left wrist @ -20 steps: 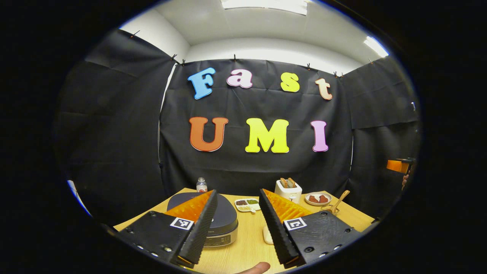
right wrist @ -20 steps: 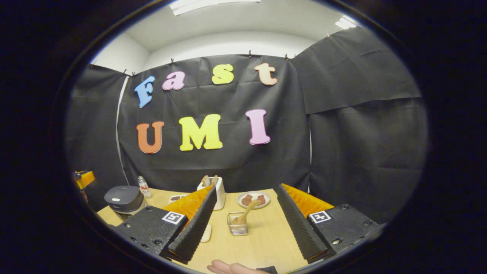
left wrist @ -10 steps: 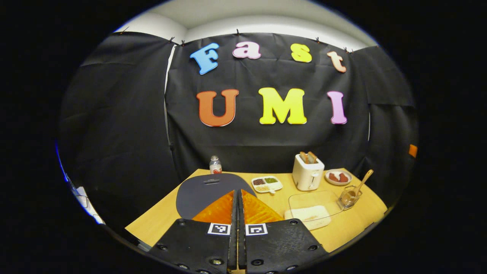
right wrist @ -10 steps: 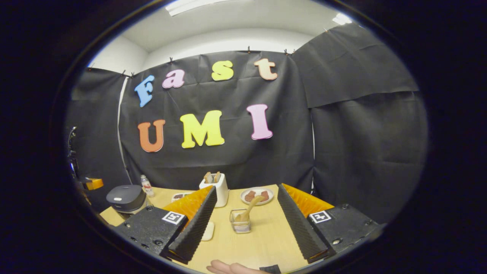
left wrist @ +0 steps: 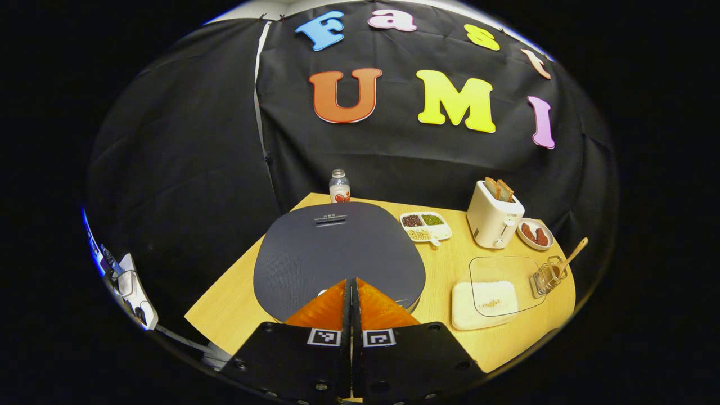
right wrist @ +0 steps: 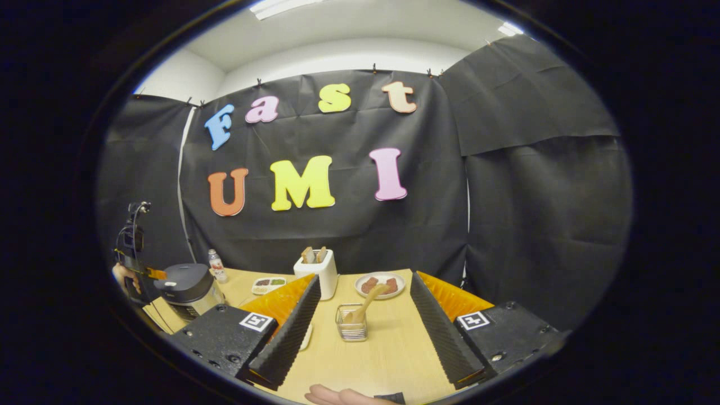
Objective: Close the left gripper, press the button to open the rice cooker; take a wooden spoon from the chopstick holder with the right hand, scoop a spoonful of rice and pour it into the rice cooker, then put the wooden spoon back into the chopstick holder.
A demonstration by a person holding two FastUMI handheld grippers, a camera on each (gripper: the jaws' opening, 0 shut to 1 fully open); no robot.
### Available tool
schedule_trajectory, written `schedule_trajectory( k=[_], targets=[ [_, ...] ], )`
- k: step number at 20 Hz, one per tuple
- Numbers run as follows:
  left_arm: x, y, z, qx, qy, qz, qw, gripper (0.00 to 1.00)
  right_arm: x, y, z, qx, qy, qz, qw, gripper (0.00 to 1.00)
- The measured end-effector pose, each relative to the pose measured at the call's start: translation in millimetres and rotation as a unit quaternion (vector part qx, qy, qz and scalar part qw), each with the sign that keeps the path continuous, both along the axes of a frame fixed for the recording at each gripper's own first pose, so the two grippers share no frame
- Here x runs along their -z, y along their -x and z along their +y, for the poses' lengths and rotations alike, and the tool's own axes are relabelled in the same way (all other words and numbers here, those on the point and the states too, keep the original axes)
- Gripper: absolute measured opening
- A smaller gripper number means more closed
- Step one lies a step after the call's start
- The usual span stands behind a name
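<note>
Wooden table [left wrist: 450, 264] carrying all props. Left gripper [left wrist: 352, 284] seen in left gripper view with fingers pressed flat together, nothing between them, tips over near edge of rice cooker [left wrist: 337, 250]; contact with the button not discernible. Cooker lid down, dark and flat, toward the table's left side. Small bottle [left wrist: 339, 187] standing behind cooker, by the wall. Divided dish of beans [left wrist: 426, 224] just right of cooker. White toaster [left wrist: 494, 218] with bread slices upright in slots, farther right; small plate [left wrist: 535, 233] with reddish-brown pieces beside it. Clear container of rice [left wrist: 486, 295] near front right of table, white grains in its base. Chopstick holder [left wrist: 544, 277] just right of that container, wooden spoon [left wrist: 571, 257] standing in it, handle leaning up and to the right.

Right gripper view: right gripper [right wrist: 363, 315] held above near edge of table, fingers spread wide, holding nothing. Chopstick holder [right wrist: 351, 323] framed between the fingers but well ahead of them, spoon [right wrist: 365, 305] untouched inside. Toaster [right wrist: 318, 271] and plate [right wrist: 379, 284] beyond. Rice cooker [right wrist: 188, 287] at far left, with left gripper [right wrist: 147, 272] and the hand [right wrist: 122, 274] holding it at cooker's top edge. Part of a hand [right wrist: 337, 395] at bottom of view.
</note>
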State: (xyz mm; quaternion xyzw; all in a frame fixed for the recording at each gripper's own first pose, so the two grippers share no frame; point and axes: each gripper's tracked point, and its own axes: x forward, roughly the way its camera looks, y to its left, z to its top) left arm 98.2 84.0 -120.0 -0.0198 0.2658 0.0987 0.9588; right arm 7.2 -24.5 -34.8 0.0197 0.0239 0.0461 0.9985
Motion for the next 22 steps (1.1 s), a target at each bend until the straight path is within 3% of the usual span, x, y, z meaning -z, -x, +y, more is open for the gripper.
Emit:
schedule_trajectory(
  k=[10,17,19,20,21,22],
  targets=[
    [20.9,0.3,5.7,-0.023,-0.013,0.038,0.999,0.01,23.6,-4.7,-17.1,-0.005,-0.014,0.015,1.0,0.98],
    [24.1,0.4,6.8,-0.043,0.018,0.067,0.997,0.02,35.4,1.1,-30.8,0.002,-0.027,0.022,0.999,1.0],
    [20.9,0.5,6.9,-0.04,0.019,0.065,0.997,0.02,38.1,3.3,-31.9,0.003,-0.025,0.025,0.999,1.0],
    [15.6,0.4,7.5,-0.037,0.017,0.056,0.998,0.01,39.3,4.6,-31.3,0.003,-0.022,0.026,0.999,0.95],
    [8.9,3.3,9.1,-0.046,0.019,0.044,0.998,0.01,40.8,6.2,-30.2,0.003,-0.019,0.025,1.0,1.0],
    [-2.8,3.9,7.8,-0.053,0.018,0.023,0.998,0.01,41.6,7.0,-29.4,0.003,-0.015,0.024,1.0,0.98]
  ],
)
